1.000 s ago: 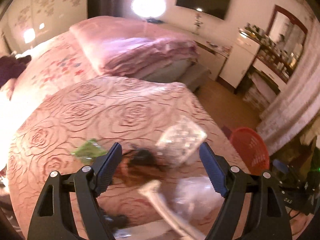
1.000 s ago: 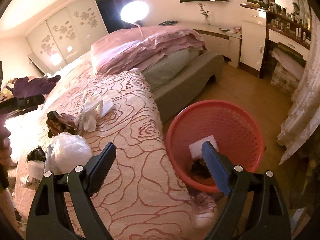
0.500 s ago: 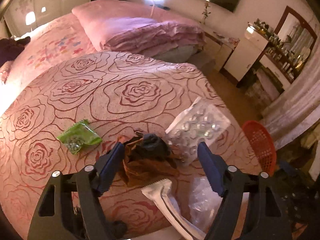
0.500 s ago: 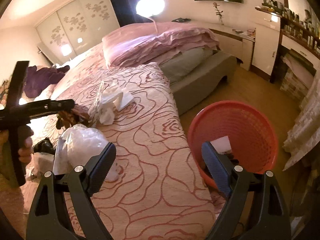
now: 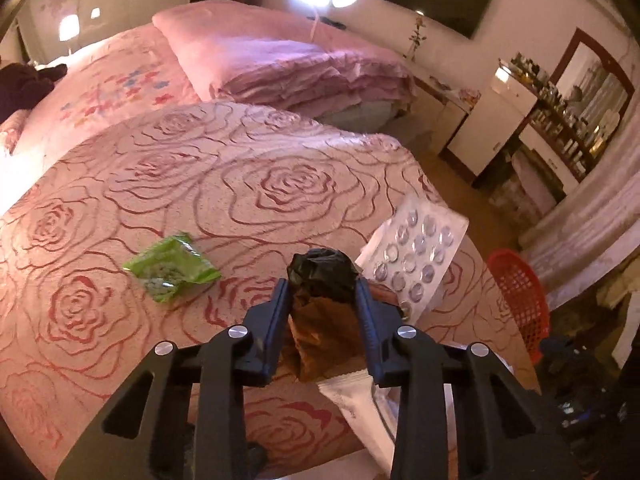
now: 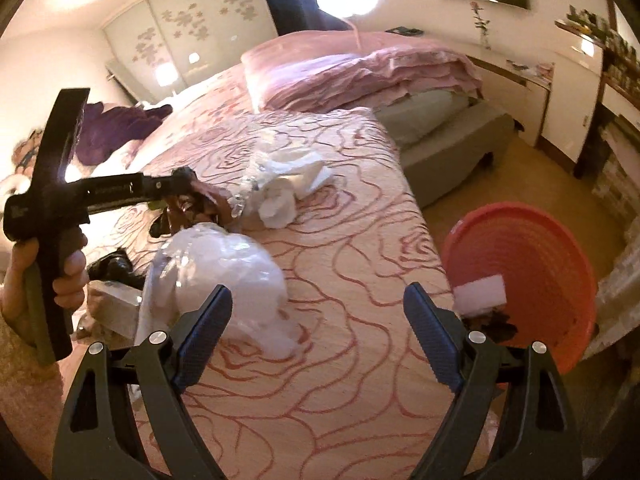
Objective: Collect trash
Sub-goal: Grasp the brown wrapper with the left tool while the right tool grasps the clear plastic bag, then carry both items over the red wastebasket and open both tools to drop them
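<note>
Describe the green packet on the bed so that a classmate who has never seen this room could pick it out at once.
Start at the rose-patterned bedspread and find the left gripper, shut on a crumpled brown and black wrapper. The green packet lies flat and alone on the cover, to the left of that gripper. It is the only bright green thing; the blister sheet on the other side is clear plastic.

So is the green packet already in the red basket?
No, the green packet lies on the bedspread, far from the red basket.
</note>
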`<state>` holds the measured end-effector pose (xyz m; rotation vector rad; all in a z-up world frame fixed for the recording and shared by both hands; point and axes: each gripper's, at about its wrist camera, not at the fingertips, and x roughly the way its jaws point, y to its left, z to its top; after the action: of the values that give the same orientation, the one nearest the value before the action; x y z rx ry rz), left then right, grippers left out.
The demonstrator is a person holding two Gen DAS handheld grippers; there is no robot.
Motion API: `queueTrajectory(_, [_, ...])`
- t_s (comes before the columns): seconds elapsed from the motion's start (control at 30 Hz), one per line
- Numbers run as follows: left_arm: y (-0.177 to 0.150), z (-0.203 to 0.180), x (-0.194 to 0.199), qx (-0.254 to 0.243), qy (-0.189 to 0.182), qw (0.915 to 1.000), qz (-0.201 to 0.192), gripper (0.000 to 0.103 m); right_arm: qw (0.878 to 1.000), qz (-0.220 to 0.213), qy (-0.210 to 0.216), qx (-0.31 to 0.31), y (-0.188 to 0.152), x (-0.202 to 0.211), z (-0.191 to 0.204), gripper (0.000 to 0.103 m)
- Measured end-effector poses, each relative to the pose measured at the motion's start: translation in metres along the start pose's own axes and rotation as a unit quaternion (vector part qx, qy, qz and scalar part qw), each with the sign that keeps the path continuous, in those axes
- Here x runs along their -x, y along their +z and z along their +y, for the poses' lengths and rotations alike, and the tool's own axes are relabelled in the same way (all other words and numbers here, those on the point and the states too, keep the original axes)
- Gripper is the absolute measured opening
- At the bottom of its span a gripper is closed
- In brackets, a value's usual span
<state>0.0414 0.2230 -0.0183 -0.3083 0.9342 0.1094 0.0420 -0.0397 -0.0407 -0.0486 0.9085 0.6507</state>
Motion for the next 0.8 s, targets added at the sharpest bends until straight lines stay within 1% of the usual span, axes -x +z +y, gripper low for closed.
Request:
queueTrajectory(0.13, [0.004,0.007,0.021,0.01,0.0,0.9996,-0.026,0.031,1.0,-0.001,0.011,0.018,0.005,-0.003,0.01,0.085])
queueTrajectory(0.27, [0.007,0.014,0.043,0.021,-0.003,0.9986,-0.049,0.032,0.999,0.008,0.03,0.028,0.009,-0.011,0.021,0.085])
queueTrajectory(0.5, [0.002,0.024,0.057,0.033,-0.001,0.9978,-0.058,0.031,0.997,0.031,0.047,0.06,0.009,-0.032,0.044,0.085])
queueTrajectory(0.57, [0.0,0.027,0.058,0.034,0.0,0.9976,-0.06,0.031,0.996,0.03,0.045,0.073,0.009,-0.036,0.049,0.079])
queueTrajectory(0.63, [-0.001,0.028,0.059,0.035,-0.001,0.9976,-0.06,0.031,0.995,0.037,0.047,0.077,0.009,-0.039,0.051,0.059])
queueTrajectory(0.73, [-0.003,0.029,0.06,0.036,-0.001,0.9975,-0.06,0.031,0.995,0.035,0.045,0.081,0.009,-0.038,0.051,0.05])
queueTrajectory(0.8, [-0.004,0.029,0.06,0.037,-0.002,0.9975,-0.06,0.031,0.995,0.029,0.044,0.081,0.009,-0.033,0.051,0.048])
